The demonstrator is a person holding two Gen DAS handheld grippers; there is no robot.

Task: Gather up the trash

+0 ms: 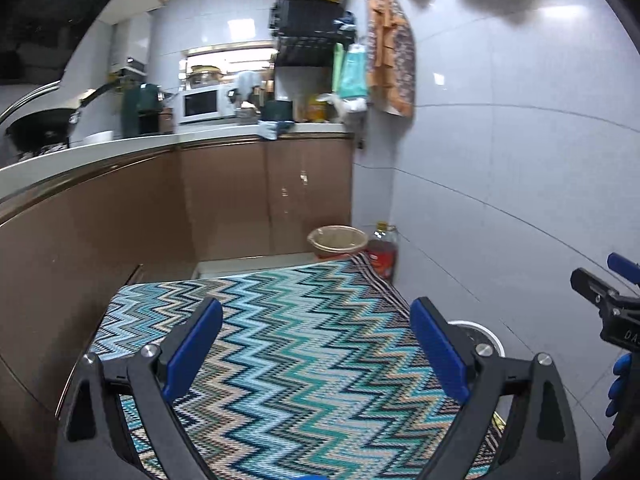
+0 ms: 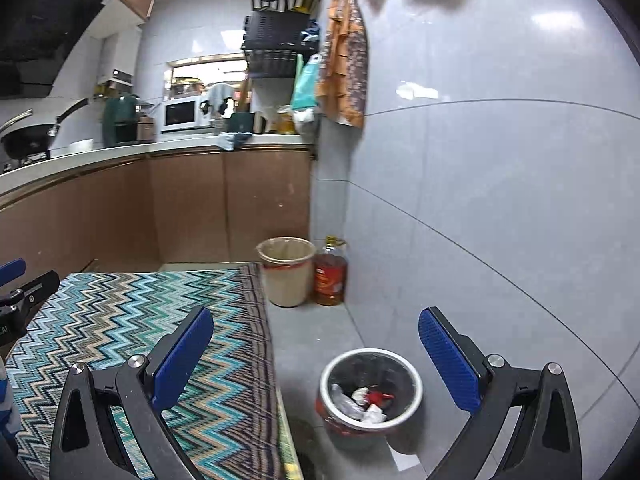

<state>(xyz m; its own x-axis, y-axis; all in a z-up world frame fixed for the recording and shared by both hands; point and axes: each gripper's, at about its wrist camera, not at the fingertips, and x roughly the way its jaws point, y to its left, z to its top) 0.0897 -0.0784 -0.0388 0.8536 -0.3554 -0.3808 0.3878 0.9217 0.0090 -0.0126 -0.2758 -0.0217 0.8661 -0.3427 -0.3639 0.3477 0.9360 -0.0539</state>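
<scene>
A small round bin (image 2: 371, 392) with a white rim stands on the grey floor by the wall; crumpled white and red trash (image 2: 366, 400) lies inside it. My right gripper (image 2: 316, 344) is open and empty, held above and just behind the bin. My left gripper (image 1: 316, 336) is open and empty over the zigzag table cover (image 1: 288, 352). The bin's rim shows in the left wrist view (image 1: 486, 334) behind the right finger. The right gripper shows at the left view's right edge (image 1: 608, 296).
A taller beige bin (image 2: 286, 270) with a liner and an oil bottle (image 2: 330, 272) stand in the far corner. Brown cabinets (image 2: 188, 208) with a worktop run along the left. A tiled wall (image 2: 500, 200) is on the right.
</scene>
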